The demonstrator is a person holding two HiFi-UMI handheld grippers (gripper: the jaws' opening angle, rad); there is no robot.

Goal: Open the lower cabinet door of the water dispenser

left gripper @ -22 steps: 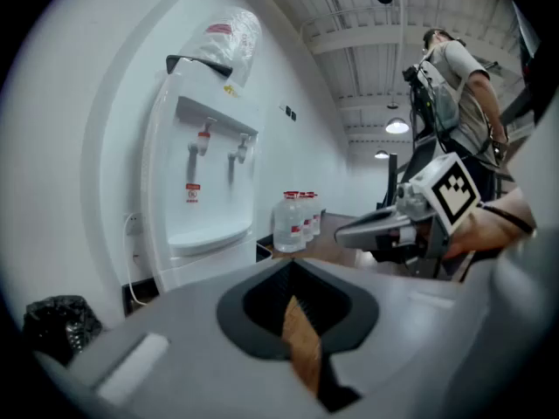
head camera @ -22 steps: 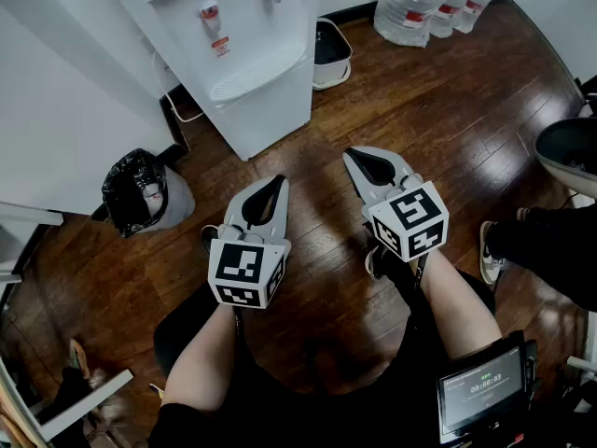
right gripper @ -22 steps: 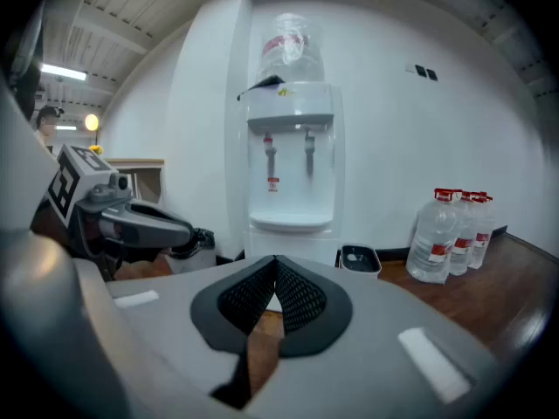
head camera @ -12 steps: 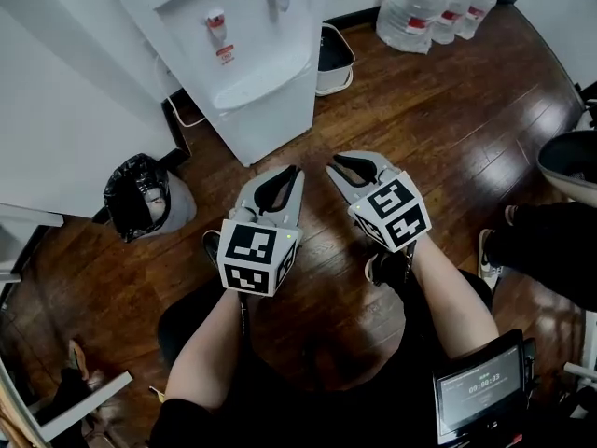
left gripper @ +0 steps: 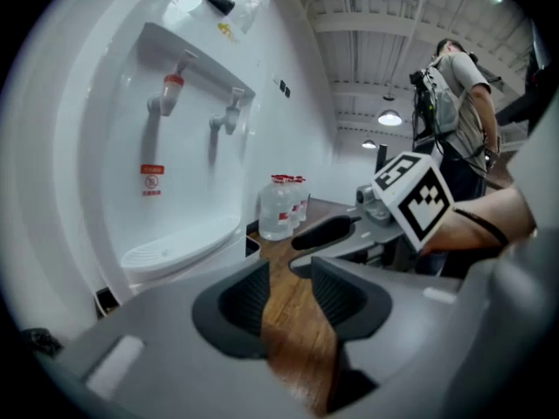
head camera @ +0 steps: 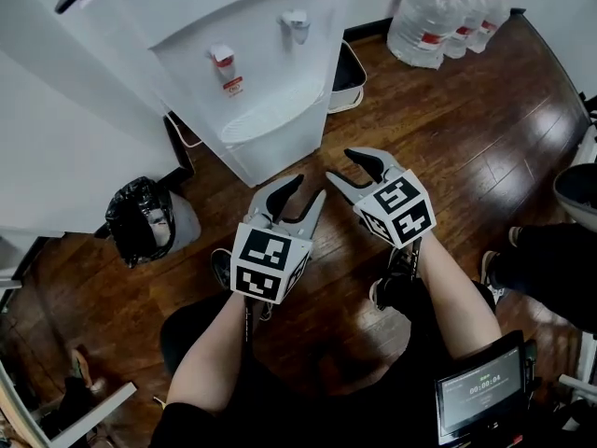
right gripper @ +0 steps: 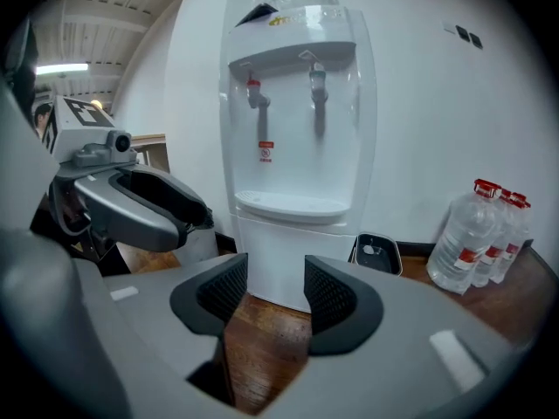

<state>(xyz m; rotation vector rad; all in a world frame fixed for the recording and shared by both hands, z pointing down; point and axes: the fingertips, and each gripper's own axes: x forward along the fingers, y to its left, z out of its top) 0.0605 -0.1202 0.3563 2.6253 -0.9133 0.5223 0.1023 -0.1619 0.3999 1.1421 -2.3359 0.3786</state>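
The white water dispenser (head camera: 244,73) stands against the wall with a red and a grey tap. Its lower cabinet door (head camera: 280,143) is closed; it is a plain white front (right gripper: 278,256) under the drip tray. My left gripper (head camera: 306,192) hovers over the wood floor just in front of the door. It is open, with only floor showing between its jaws (left gripper: 288,273). My right gripper (head camera: 348,170) is beside it to the right, also open and empty (right gripper: 275,279), and points at the cabinet. Neither gripper touches the dispenser.
A black bin bag (head camera: 140,220) sits left of the dispenser, and a small black-lined bin (head camera: 349,69) sits to its right. Large water bottles (head camera: 438,12) stand at the back right. Someone's legs (head camera: 550,250) are at the right edge. A screen (head camera: 480,390) hangs at my waist.
Both grippers have moved forward toward the dispenser, which now looms larger in the head view. The tips of both grippers stand further apart than before.
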